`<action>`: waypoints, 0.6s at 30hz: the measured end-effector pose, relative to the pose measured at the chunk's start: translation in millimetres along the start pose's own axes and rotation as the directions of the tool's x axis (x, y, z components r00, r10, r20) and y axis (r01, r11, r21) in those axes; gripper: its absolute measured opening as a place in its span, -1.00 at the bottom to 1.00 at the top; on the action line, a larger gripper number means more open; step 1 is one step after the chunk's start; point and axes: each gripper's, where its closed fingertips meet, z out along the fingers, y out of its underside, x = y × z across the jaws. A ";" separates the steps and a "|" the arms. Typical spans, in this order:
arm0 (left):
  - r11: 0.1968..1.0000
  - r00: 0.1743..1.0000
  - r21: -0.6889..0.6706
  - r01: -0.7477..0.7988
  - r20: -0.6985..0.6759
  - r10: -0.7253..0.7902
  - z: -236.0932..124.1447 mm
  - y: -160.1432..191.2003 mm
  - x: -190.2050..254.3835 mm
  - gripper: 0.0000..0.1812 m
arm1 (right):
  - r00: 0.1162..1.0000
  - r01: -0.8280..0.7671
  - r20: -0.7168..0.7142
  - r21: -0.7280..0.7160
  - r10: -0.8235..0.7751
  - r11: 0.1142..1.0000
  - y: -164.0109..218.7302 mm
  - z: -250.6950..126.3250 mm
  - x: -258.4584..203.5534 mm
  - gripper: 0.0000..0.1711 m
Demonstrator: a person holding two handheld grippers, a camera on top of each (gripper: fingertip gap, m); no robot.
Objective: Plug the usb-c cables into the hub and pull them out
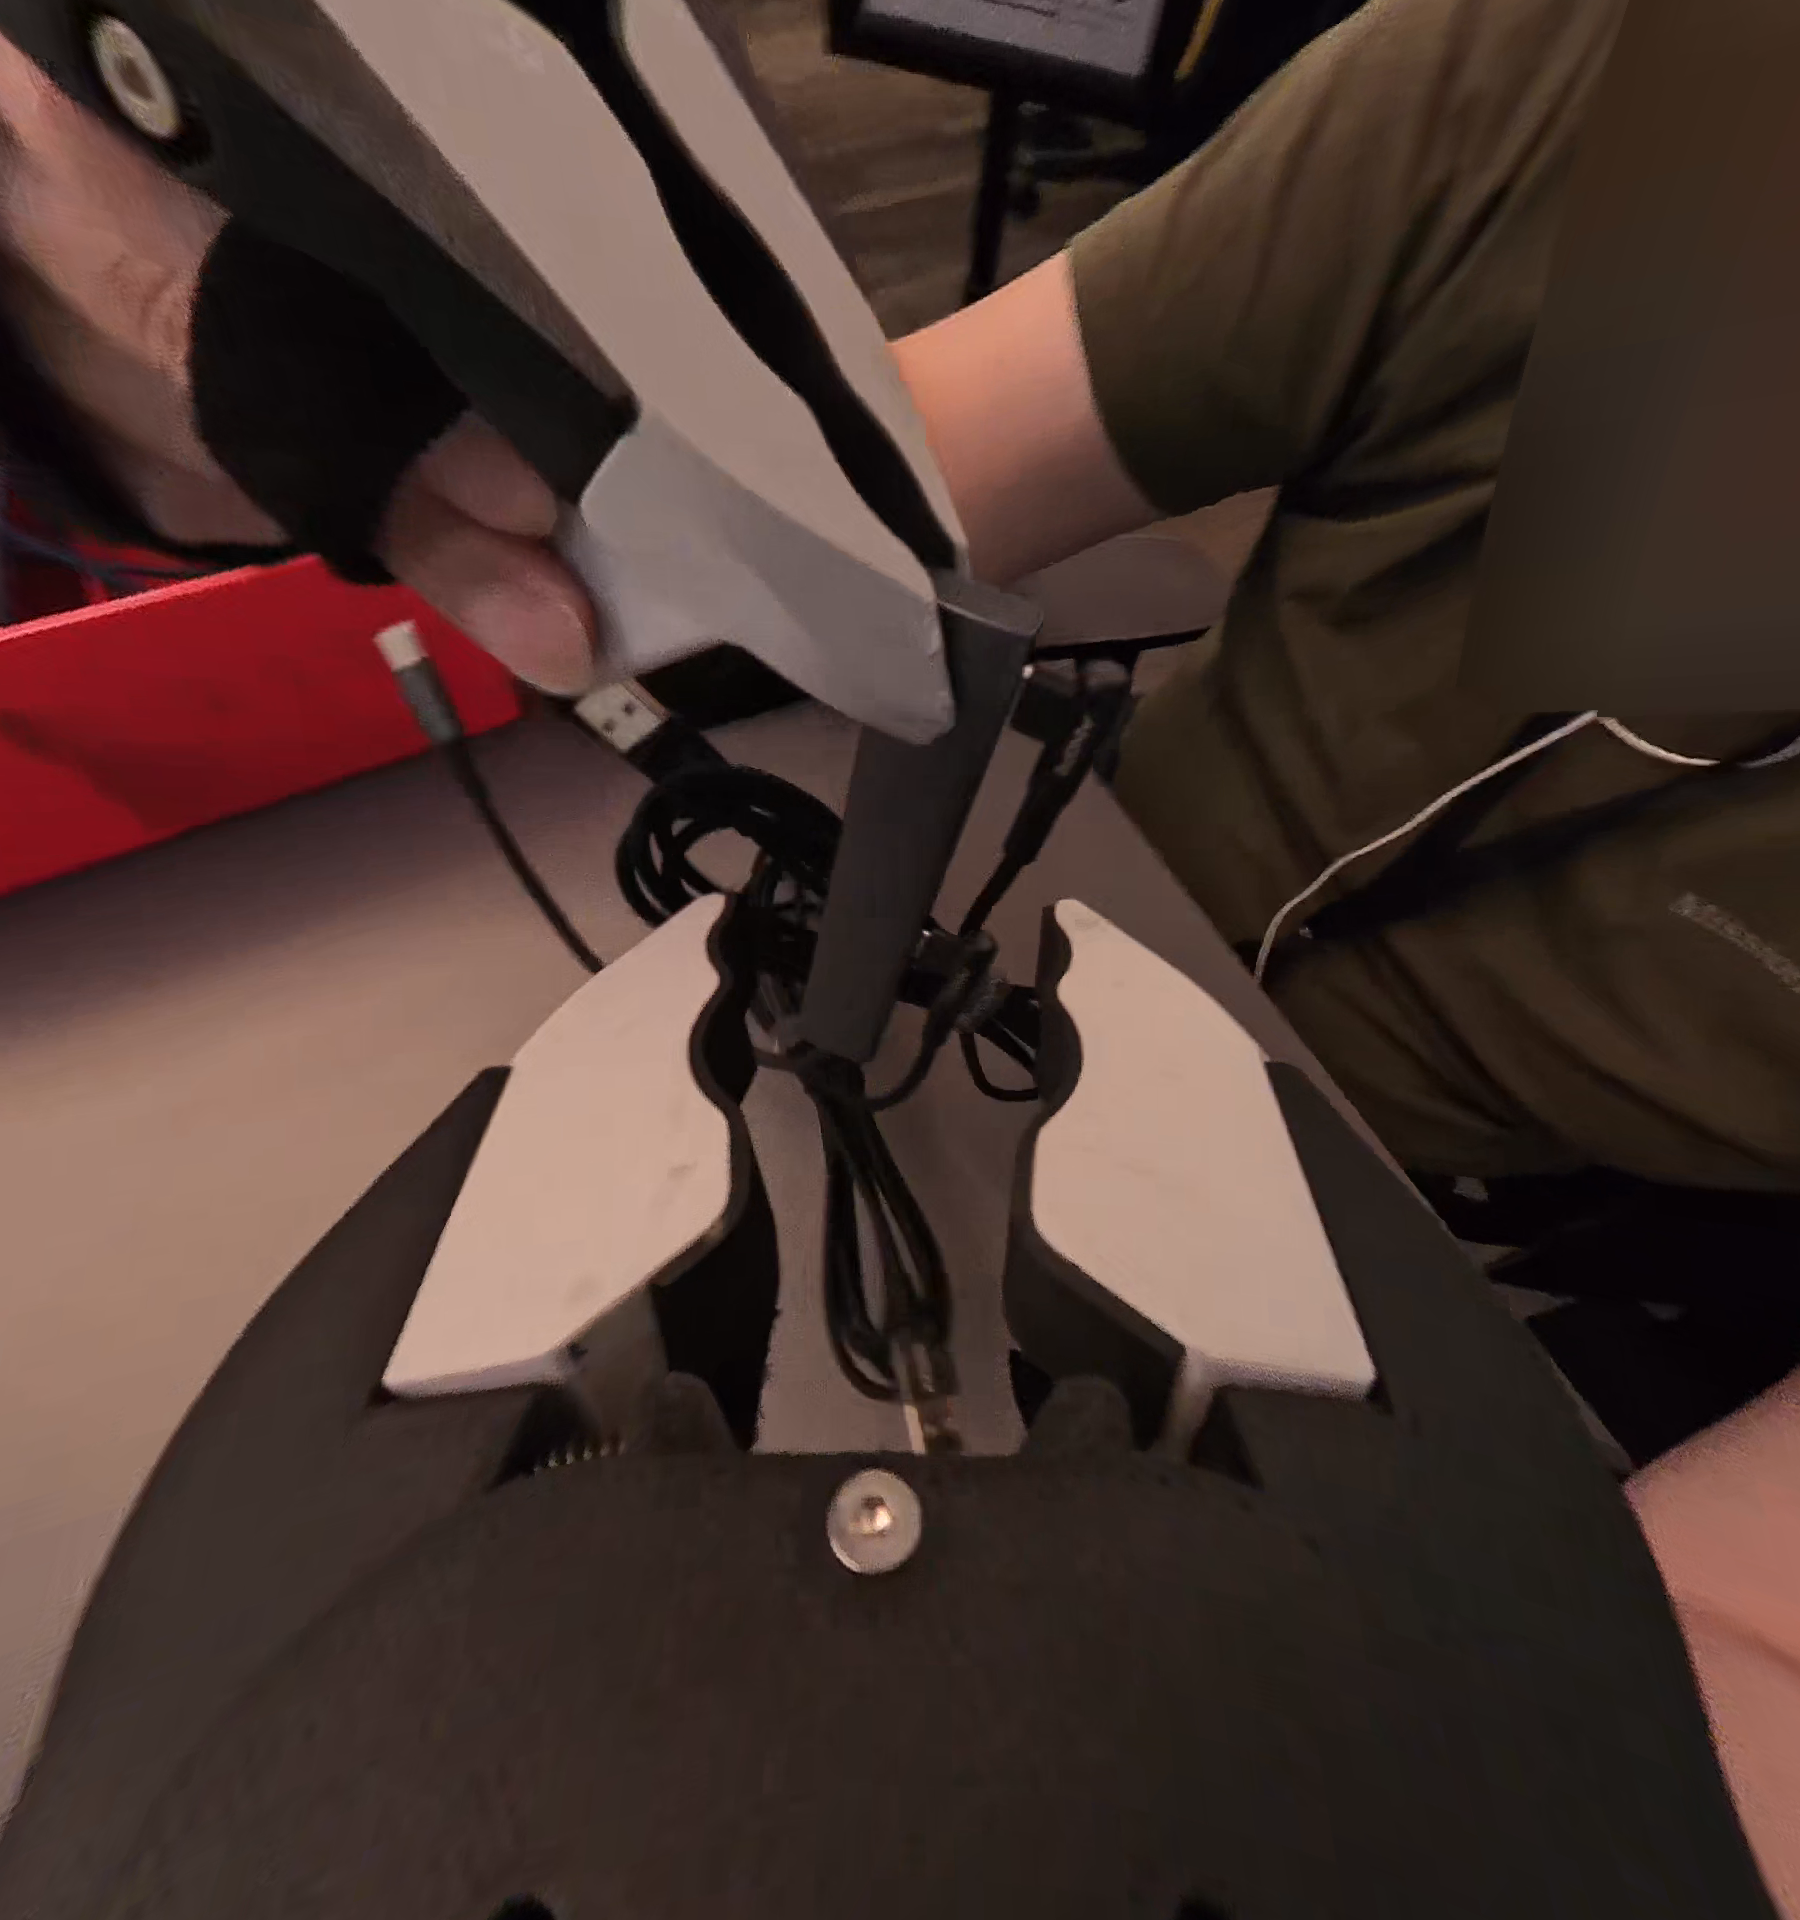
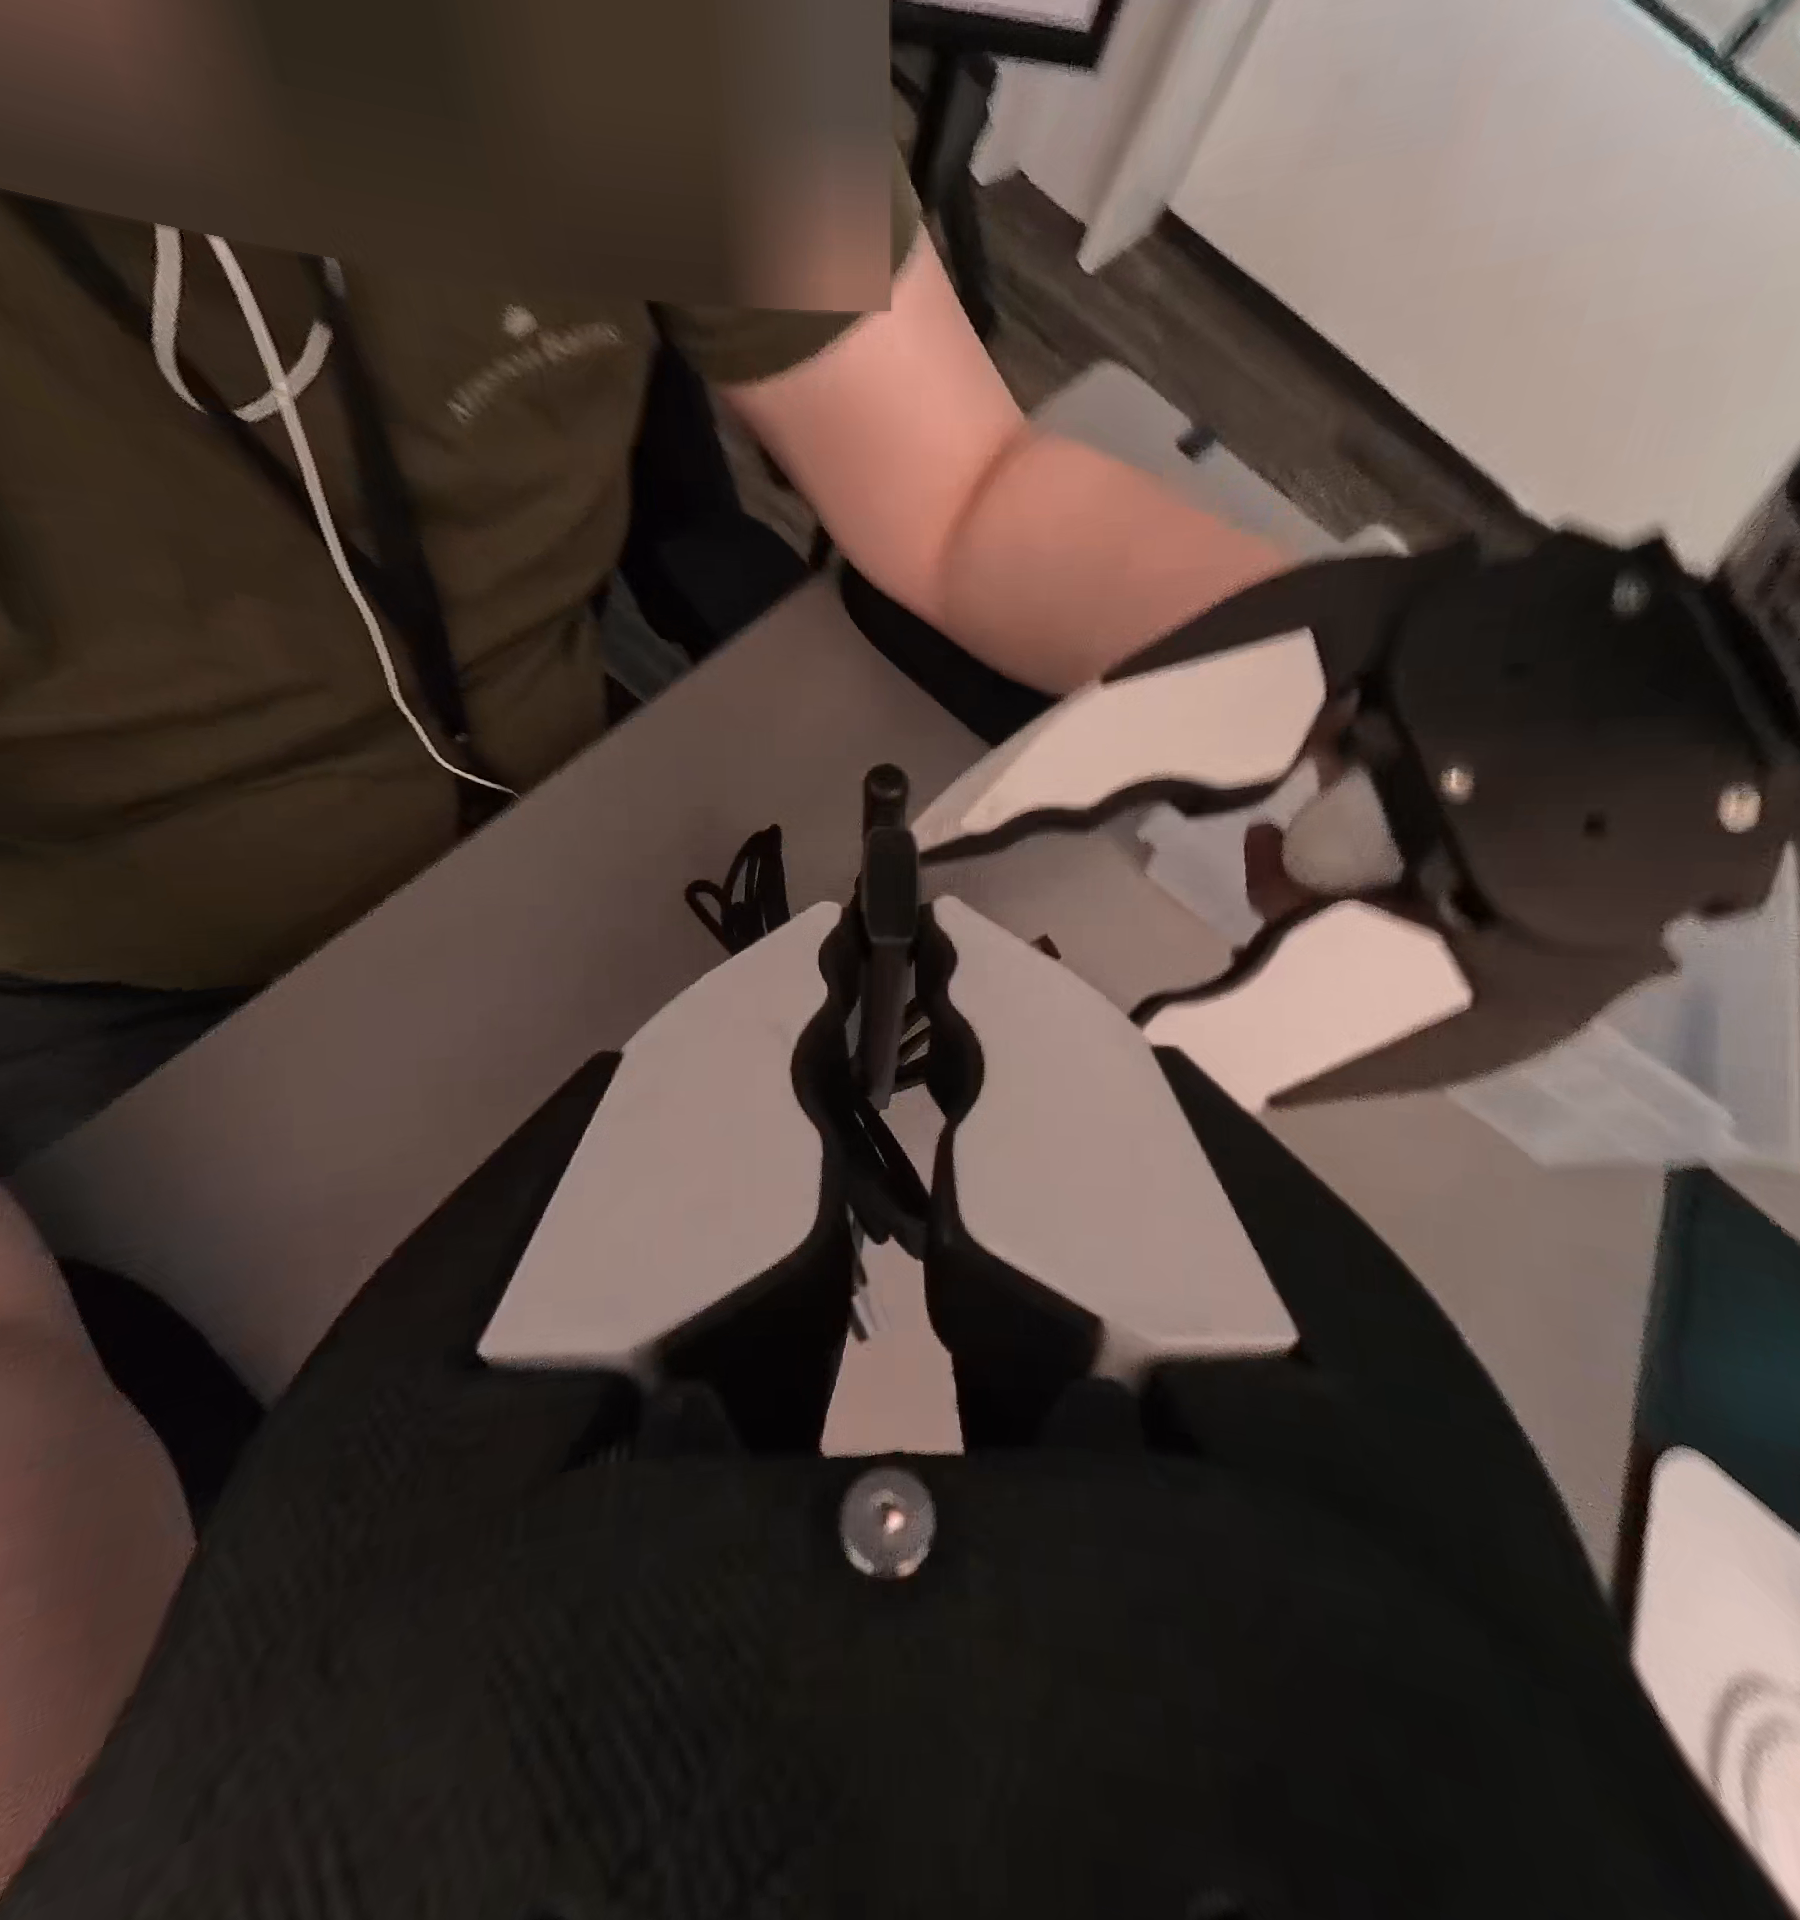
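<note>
Hub (image 1: 901, 831): slim, rigid, light bar pinched at its top end in my right tool (image 2: 883, 914), above the cable tangle (image 1: 730, 842) on the surface (image 1: 200, 1039); my left tool (image 1: 891, 925) gapes empty beside its lower end; grip limp cables by their stiff plugs.

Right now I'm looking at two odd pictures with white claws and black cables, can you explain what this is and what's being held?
A person holds a hand-operated gripper in each hand, each with a camera looking along its two white fingers. The left view shows the left gripper open and empty. The right gripper is shut on a dark hub and lifts it above the table; its own camera shows that too. A cable seems plugged into the hub. On the table lie coiled black cables, loose plugs and a red box.
</note>
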 end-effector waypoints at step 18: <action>0.975 0.853 0.210 0.076 -0.521 0.046 35.4 -34.6 54.1 -0.80 | 0.979 0.021 0.177 0.411 -0.103 0.911 -39.2 -6.3 -8.5 -0.82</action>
